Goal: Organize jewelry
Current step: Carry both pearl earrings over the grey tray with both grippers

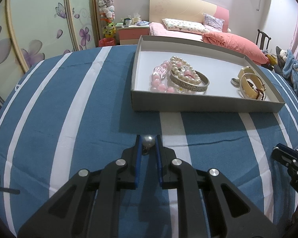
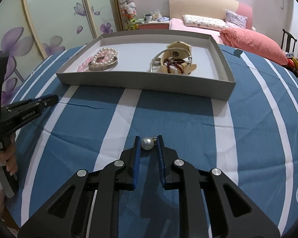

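Note:
A grey cardboard tray (image 1: 188, 103) (image 2: 129, 81) lies on the blue-and-white striped cloth. Its left part holds a pink bead bracelet (image 1: 159, 83), a pearl bracelet (image 1: 180, 67) and an engraved metal bangle (image 1: 188, 83). In its right part lie cream bangles (image 1: 250, 85) (image 2: 178, 59), dark red beads and a small ring (image 1: 234, 81). In front of the tray, my left gripper (image 1: 148, 138) is shut on a greyish pearl earring (image 1: 148, 141). To its right, my right gripper (image 2: 148, 138) pinches a white pearl earring (image 2: 147, 143) with a small metal fitting. Both are just above the cloth.
The striped cloth (image 1: 69, 119) covers the whole work surface. Behind it are a pink bed (image 1: 188, 27), a nightstand and sliding wardrobe doors with flower prints (image 1: 39, 29). A hand (image 2: 8, 156) holds the left gripper's handle at the left edge of the right wrist view.

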Tool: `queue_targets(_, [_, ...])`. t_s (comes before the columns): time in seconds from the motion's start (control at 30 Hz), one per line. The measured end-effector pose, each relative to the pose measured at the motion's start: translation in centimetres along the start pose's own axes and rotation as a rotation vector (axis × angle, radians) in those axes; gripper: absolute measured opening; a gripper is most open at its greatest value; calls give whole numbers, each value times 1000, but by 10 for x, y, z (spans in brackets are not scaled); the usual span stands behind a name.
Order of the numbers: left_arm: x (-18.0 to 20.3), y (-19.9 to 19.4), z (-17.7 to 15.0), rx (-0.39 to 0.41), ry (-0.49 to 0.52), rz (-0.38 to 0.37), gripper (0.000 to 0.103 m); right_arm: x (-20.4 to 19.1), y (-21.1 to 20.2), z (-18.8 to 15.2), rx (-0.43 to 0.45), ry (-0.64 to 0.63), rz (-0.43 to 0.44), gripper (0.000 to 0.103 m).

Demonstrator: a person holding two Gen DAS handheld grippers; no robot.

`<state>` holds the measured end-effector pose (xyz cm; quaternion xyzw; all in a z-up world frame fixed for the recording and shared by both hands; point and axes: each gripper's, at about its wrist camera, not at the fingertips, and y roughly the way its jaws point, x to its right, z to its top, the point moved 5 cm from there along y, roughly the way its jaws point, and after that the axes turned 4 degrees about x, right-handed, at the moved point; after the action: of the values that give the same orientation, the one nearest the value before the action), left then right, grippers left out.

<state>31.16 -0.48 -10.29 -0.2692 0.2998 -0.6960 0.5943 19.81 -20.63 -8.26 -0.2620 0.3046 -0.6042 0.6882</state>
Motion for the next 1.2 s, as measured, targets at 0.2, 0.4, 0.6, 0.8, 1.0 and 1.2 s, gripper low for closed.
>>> queue_targets(0.2, [1,-12,-8,24,-24,-21,14,0,-27,10,112,11,-1,17])
queue_targets(0.4, [6,-42,1,144,-24,-17,14,-5,-58,27,281,-16,-29,17])
queue_targets(0.6, [19,-75,12,306,10,12,14,-13,-81,44,453,-51,-60,17])
queue_targets(0.8, [29,-103,22,449,45,55,14,-25,-91,53,560,-95,-84,17])
queue_targets(1.0, [35,-117,27,523,59,73,14,-26,-94,57,615,-76,-86,17])
queue_targets(1.2, [37,-119,27,540,64,70,14,-22,-94,57,644,-57,-94,17])
